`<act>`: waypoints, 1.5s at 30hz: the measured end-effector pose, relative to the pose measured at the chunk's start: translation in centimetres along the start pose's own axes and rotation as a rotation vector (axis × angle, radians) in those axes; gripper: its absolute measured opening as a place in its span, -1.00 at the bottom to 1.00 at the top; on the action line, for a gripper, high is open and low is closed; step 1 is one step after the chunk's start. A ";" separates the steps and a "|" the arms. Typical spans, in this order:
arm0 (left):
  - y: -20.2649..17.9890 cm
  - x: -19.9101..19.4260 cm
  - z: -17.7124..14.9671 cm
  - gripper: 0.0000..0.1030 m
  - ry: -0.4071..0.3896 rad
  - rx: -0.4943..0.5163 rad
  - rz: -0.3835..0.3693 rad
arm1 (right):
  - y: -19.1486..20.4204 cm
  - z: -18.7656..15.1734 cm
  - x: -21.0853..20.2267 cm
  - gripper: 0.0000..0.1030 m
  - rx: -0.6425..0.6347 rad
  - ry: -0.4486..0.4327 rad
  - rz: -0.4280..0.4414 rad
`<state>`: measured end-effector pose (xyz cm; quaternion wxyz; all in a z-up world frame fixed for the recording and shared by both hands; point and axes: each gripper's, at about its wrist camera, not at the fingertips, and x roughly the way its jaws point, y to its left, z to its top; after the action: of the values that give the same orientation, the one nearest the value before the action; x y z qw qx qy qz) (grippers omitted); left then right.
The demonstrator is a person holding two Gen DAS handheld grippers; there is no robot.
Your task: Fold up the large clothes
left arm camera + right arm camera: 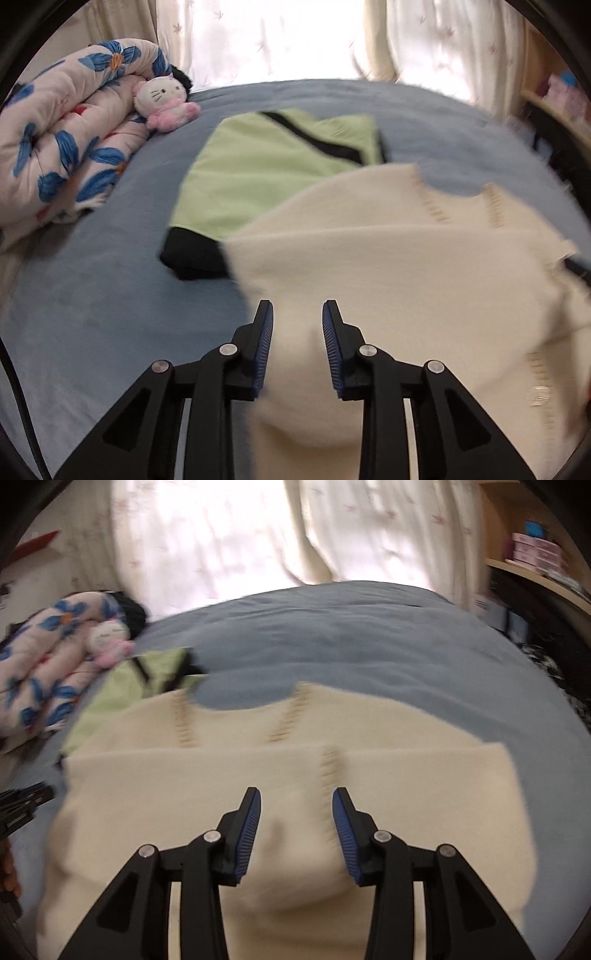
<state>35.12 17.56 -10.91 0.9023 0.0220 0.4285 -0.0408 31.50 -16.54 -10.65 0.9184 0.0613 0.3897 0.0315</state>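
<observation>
Left wrist view
Your left tool (297, 308): the jaws stand apart with nothing pinched; the cream sweater (388, 273) lies under and beyond them, and neither blue pad presses on it.
Sweater's place: on the blue bed (92, 295), filling the frame from 3 to 6 o'clock, already doubled over itself by the look of the layered edges.
Risk: a soft knit fold may slump open, so if you sweep the tool low across it, a fingertip could drag the top layer askew.
Around: a folded green and black garment (266, 166) sits just beyond the sweater toward 11 o'clock, its near black end touching or tucked under the sweater's edge; I cannot tell which. A flowered quilt (66, 147) and a plush toy (162, 101) lie at 10 o'clock, well apart.

Right wrist view
Your right tool (296, 795): the jaws are parted here too, empty, hanging over the sweater (258, 775) near a line of tan stitching.
Risk: the picture is blurred, so judge your next grasp carefully; grabbing one layer only would undo the fold.
In the way: the green garment (147, 679) crowds the sweater at 10 o'clock, so a further fold that way would land on it.
Around: curtains (221, 546) at 12 o'clock, shelves (535, 554) at 2 o'clock.
</observation>
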 end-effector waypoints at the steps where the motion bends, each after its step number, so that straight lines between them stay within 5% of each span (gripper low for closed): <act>1: -0.8 -0.7 -0.6 -0.50 -0.017 -0.020 -0.055 | 1.3 -0.4 -0.1 -0.21 -0.027 0.011 0.030; 5: -4.0 -1.1 -2.7 -0.49 0.009 -0.072 -0.120 | 6.6 -1.6 -0.5 -0.21 -0.112 0.032 0.116; 10: -5.9 0.4 -5.2 -0.40 0.052 -0.098 -0.083 | 9.3 -2.9 0.8 -0.21 -0.151 0.063 0.137; 14: -6.3 2.1 -6.4 -0.40 0.077 -0.084 -0.035 | 8.3 -3.6 3.0 -0.21 -0.112 0.133 0.110; 18: -5.4 2.1 -6.4 -0.27 0.062 -0.068 0.005 | 6.1 -3.5 2.7 -0.25 -0.114 0.110 0.041; 21: -3.8 2.3 -6.3 -0.22 0.060 -0.077 0.026 | 2.3 -3.4 2.5 -0.24 -0.062 0.096 -0.093; 25: -2.7 2.3 -6.5 -0.22 0.055 -0.069 0.015 | -2.2 -3.6 1.7 -0.27 0.054 0.092 -0.092; 33: -3.0 2.5 -6.6 -0.18 0.044 -0.057 0.030 | -1.5 -4.2 1.3 -0.26 -0.001 0.070 -0.160; 45: -3.2 0.8 -6.5 -0.01 0.068 -0.080 0.039 | -1.6 -4.1 -0.2 -0.25 0.051 0.091 -0.122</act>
<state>30.28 14.82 -15.67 0.8880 -0.0044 0.4598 -0.0054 28.44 -17.78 -13.59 0.8980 0.0593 0.4348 -0.0319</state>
